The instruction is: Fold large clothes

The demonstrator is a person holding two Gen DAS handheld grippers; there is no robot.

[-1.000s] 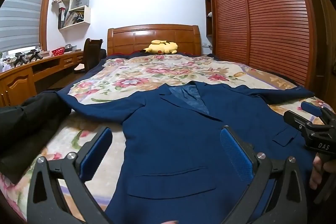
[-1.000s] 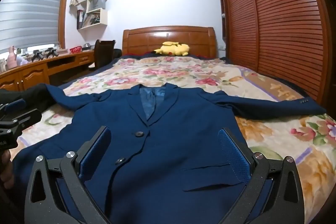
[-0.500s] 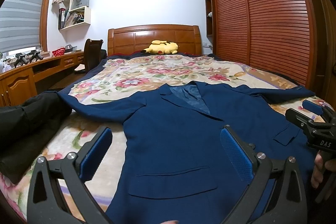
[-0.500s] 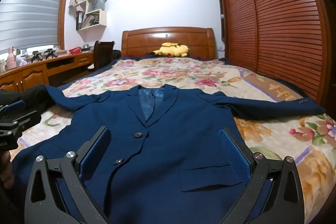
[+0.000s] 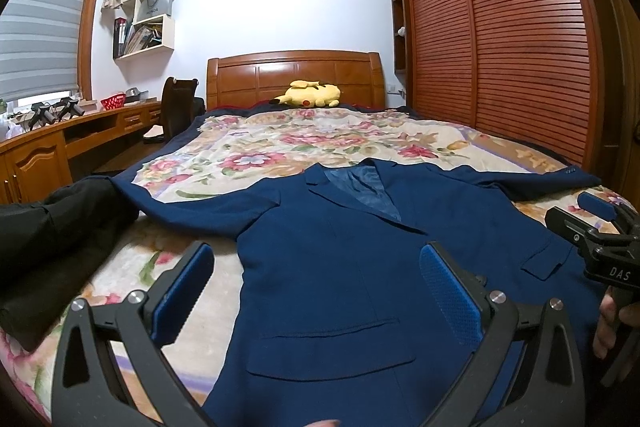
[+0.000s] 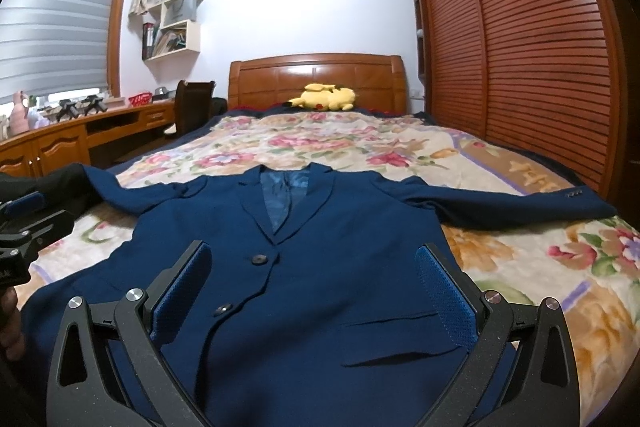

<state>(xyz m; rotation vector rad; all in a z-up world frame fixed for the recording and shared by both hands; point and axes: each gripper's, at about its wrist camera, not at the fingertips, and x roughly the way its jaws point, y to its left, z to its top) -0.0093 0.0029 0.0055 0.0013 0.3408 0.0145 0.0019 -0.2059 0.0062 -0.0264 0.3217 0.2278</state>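
Jacket: the big blue jacket (image 6: 320, 291) lies flat on the bed (image 6: 520, 267), front side up, with its collar toward 12 o'clock and its bottom edge toward 6 o'clock.

Sleeves: one sleeve (image 6: 512, 201) reaches out to 3 o'clock and the other sleeve (image 5: 192, 199) reaches out to 9 o'clock (both are spread wide, not folded in).

Left claw: the left claw (image 5: 316, 299) is wide open and holds nothing; it hangs over the left half of the jacket, near the pocket.

Right claw: the right claw (image 6: 312, 295) is wide open too, with nothing in it, over the right half near the buttons (image 6: 259, 259).

Done: the jacket looks laid out and smoothed, ready to fold.

Left to do: I think all the folding; no fold shows yet, so the sleeves must come in and the body must be folded over.

Other things: a black cloth (image 5: 52, 239) sits at 9 o'clock by the sleeve end, and a yellow plush toy (image 6: 326, 98) rests at 12 o'clock by the headboard.
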